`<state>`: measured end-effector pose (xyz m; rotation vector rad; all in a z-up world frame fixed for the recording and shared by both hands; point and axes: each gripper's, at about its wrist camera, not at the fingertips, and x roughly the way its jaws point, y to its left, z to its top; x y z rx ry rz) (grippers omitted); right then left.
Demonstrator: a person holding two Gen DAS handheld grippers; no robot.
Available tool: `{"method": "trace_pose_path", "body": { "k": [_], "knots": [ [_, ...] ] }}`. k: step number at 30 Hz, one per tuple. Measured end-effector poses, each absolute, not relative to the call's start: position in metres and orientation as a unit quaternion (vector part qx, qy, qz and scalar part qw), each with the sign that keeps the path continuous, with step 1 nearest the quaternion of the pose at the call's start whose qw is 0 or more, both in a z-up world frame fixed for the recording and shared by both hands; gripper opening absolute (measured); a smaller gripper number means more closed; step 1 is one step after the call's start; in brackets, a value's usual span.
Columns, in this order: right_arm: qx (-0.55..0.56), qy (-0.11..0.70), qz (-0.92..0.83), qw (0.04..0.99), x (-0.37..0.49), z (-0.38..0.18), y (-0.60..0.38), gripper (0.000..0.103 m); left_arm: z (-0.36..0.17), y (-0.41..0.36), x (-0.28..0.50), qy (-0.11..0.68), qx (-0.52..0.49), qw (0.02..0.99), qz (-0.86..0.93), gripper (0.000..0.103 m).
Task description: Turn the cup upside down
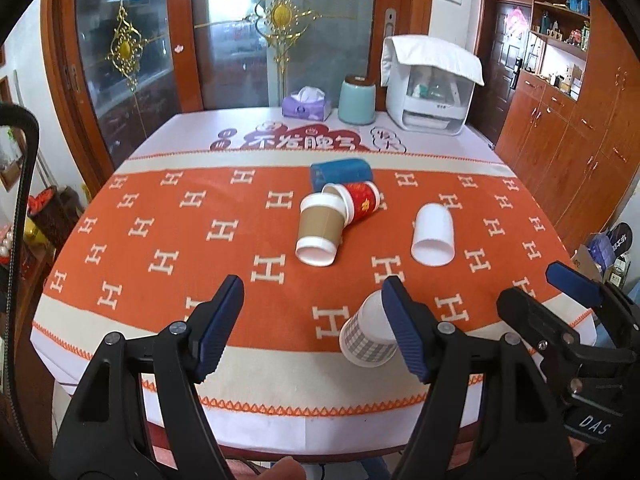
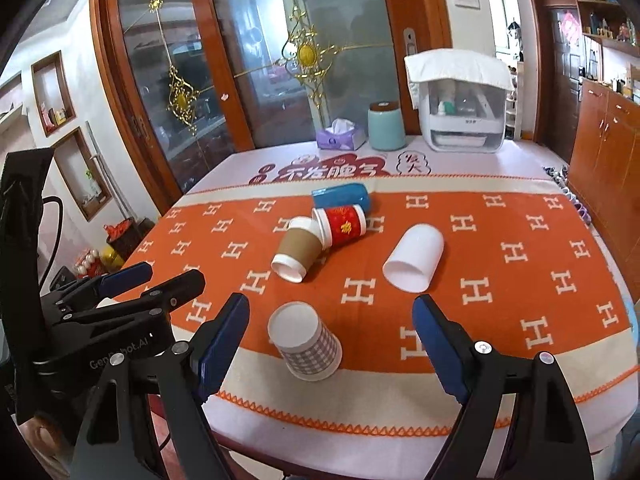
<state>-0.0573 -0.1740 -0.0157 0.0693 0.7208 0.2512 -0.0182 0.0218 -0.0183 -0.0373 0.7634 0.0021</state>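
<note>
Left tool point(image 1: 314, 326) stood wide open and empty above the worktop point(image 1: 160, 240), the checked cup point(image 1: 368, 336) upside down behind its right finger, while in the right wrist view the right tool point(image 2: 330, 344) gaped equally wide around that inverted cup point(image 2: 306, 346), holding nothing.

Your left gripper point(image 1: 312, 328) had black plastic arms shaped like clamps, with silver screws at the joints and ribbed dark-blue pads point(image 1: 404, 328) on the fingers. Your right gripper point(image 2: 332, 344) matched it: black arms, silver screws, blue pads point(image 2: 222, 346). White lettering marked both black housings, and a black cable trailed behind.
</note>
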Motion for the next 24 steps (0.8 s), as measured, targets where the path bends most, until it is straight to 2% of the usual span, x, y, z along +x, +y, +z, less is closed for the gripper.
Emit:
{"method": "trace_pose_path", "body": {
  "k": [10,24],
  "knots": [
    [0.034,0.332,0.112,0.936,-0.06,0.008,-0.181,0.085,0.003,0.015,-0.016,0.352,-0.021,0.936,0.002,0.07],
    [0.035,0.329,0.11,0.937,-0.051,0.009,-0.181,0.085,0.007,0.014,-0.014,0.348,-0.024,0.937,0.001,0.07]
  ]
}}
